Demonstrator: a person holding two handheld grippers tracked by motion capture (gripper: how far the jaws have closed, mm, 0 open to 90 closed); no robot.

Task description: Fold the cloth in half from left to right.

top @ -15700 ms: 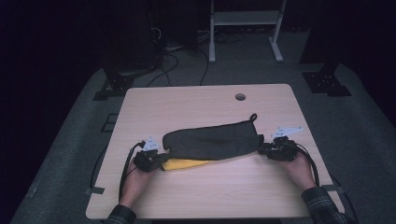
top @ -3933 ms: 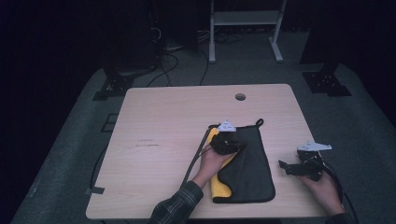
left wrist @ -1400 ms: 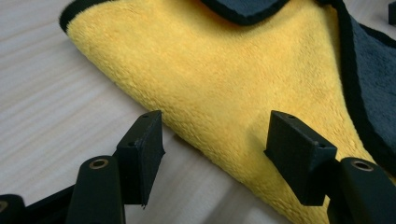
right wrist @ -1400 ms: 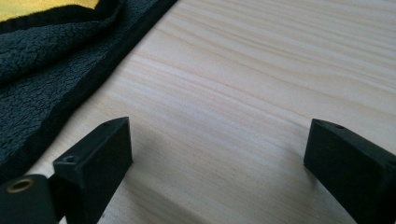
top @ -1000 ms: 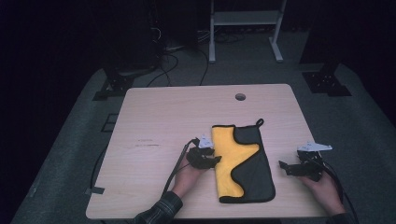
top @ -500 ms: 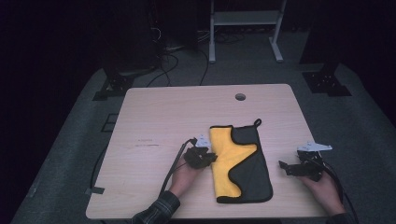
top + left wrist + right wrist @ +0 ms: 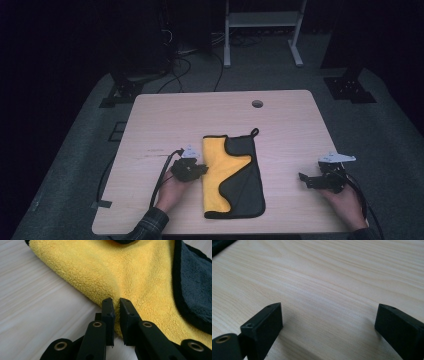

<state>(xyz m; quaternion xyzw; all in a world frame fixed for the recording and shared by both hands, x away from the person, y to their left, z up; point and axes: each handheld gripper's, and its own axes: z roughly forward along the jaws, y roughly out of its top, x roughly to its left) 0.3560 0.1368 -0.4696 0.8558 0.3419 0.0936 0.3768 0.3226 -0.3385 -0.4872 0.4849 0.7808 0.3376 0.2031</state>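
- Since the earliest frame the cloth [image 7: 232,175] had gone from a wide spread, held at both ends, to a narrow folded strip lying lengthwise at table centre; over the last second the left gripper [image 7: 192,169] had shifted left along with the yellow edge.
- Left gripper jaws had just been closing; in the left gripper view [image 7: 116,312] they stood nearly pressed together, pinching a small ridge of the yellow pile at the cloth's left border.
- Right gripper [image 7: 311,181] rested well apart from the cloth, near the right edge of the table [image 7: 200,115]; its jaws [image 7: 329,327] stood spread over bare wood, nothing between them.
- Progress, as judged: at least one fold was in place, yellow face partly turned over the dark face. Layers did not line up; the yellow flap lay skewed. A tidying pull or a further crosswise fold likely remained.
- Hard to make out: the layer count under the yellow flap, and how many layers the pinch caught.
- Cut off: both forearms at the bottom of the high view.
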